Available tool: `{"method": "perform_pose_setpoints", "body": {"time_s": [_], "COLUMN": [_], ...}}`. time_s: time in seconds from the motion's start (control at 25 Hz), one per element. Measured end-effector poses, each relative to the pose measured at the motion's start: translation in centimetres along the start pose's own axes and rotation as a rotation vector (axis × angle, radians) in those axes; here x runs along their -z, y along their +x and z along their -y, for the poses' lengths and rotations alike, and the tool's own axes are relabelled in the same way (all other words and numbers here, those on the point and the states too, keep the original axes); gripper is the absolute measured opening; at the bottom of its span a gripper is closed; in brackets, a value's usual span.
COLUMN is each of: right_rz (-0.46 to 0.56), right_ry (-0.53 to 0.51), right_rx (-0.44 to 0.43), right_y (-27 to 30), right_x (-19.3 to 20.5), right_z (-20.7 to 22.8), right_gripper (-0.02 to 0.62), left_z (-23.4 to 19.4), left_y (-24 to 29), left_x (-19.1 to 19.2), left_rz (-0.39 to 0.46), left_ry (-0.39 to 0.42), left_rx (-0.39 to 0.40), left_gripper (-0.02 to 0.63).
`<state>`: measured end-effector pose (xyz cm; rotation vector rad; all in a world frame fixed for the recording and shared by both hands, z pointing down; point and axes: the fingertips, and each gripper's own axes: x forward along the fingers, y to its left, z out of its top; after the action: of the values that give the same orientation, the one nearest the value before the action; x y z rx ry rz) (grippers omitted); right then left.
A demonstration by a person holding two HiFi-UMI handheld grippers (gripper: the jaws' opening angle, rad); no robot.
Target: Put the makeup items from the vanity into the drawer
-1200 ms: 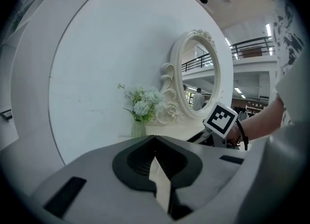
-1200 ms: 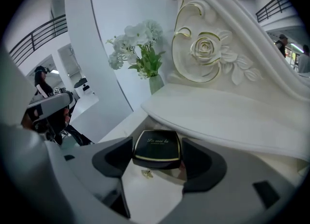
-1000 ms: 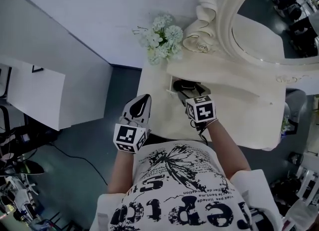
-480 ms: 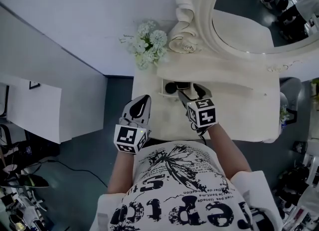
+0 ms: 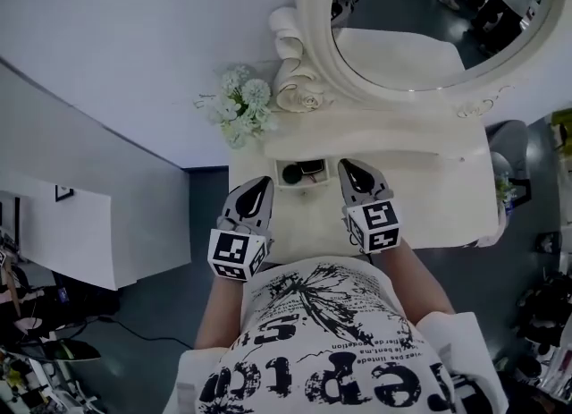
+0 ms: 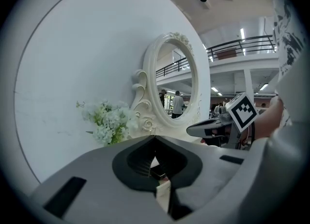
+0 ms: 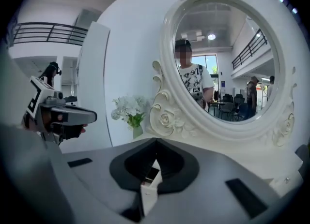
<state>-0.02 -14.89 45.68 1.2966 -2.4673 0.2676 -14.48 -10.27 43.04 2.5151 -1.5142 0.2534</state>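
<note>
The right gripper has its two grey jaws pressed together. They have just been closing, and nothing is between them. It hangs above the white wooden vanity top, just beside the small open white drawer, on its right side. The left gripper is also closed and empty, and it stands at the other side of the drawer, near the left edge of the top.

Inside the drawer lie the dark makeup items; I cannot tell what each one is. The top around the drawer looks bare, so I judge the putting-in is nearly finished and perhaps only the drawer must be pushed.

Some things can go wrong from here. If one item stands higher than the rim, the drawer may jam when it goes in. A closed tip may slip off the narrow front. The bunch of pale artificial flowers stands behind the left gripper, under the big oval white-framed mirror, and a wide movement could knock it over.
</note>
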Motion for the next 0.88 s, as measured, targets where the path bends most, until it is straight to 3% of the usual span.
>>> {"method": "perform_pose_setpoints", "body": {"time_s": [0.28, 0.56, 0.88], "right_rz": [0.132, 0.172, 0.176], "right_ry": [-0.009, 0.018, 0.016], "right_rx": [-0.030, -0.042, -0.028], "right_y": [-2.4, -3.0, -3.2], "right_x": [-2.2, -3.5, -3.6], "right_z": [0.1, 1.1, 1.9], "right_gripper": [0.017, 0.017, 0.017], "left_z": [1.1, 1.6, 1.7], "left_y": [0.7, 1.0, 1.1], "left_x": [-2.1, -4.4, -4.4], "left_rz": [0.025, 0.076, 0.074], "left_ry": [0.033, 0.054, 0.052], "left_rx": [0.029, 0.025, 0.013], "left_gripper": [0.020, 0.020, 0.019]}}
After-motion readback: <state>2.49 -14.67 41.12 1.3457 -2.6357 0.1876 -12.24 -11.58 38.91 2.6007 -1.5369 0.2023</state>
